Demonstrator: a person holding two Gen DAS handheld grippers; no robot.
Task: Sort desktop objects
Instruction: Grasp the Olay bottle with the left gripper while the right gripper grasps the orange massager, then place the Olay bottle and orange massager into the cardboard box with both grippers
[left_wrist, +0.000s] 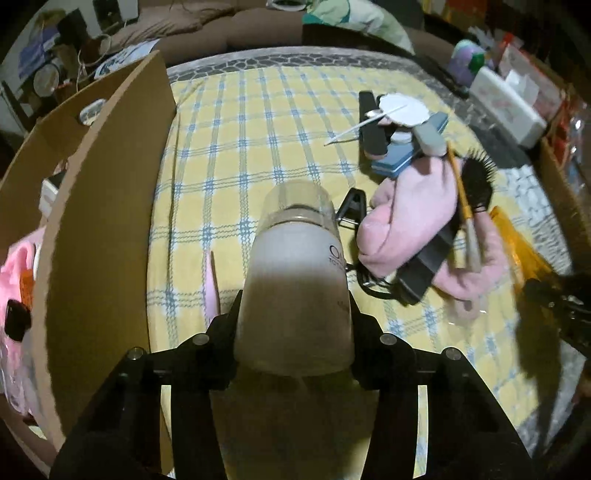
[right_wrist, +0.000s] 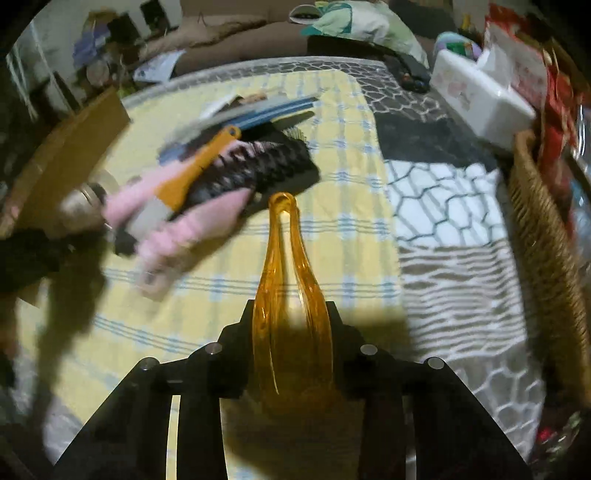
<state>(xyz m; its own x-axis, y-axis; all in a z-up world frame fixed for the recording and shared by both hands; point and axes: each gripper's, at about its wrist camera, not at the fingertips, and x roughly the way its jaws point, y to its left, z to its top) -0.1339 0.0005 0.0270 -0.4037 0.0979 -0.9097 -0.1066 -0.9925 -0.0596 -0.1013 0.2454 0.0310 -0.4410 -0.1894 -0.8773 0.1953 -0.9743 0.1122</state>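
A cardboard box (left_wrist: 92, 206) is seen at far left. A frosted bottle (left_wrist: 295, 288) is clamped by the left gripper (left_wrist: 293, 332) over the checked cloth (left_wrist: 258, 122). The pink cloth (left_wrist: 417, 221) and brush (left_wrist: 476, 181) lie mid-table. An orange plastic piece (right_wrist: 291, 295) is pinched by the right gripper (right_wrist: 291, 325).

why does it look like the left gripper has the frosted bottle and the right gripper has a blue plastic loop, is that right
Not quite. The left gripper does hold the frosted bottle, but the right wrist view shows the right gripper closed on an orange translucent plastic loop, not blue.
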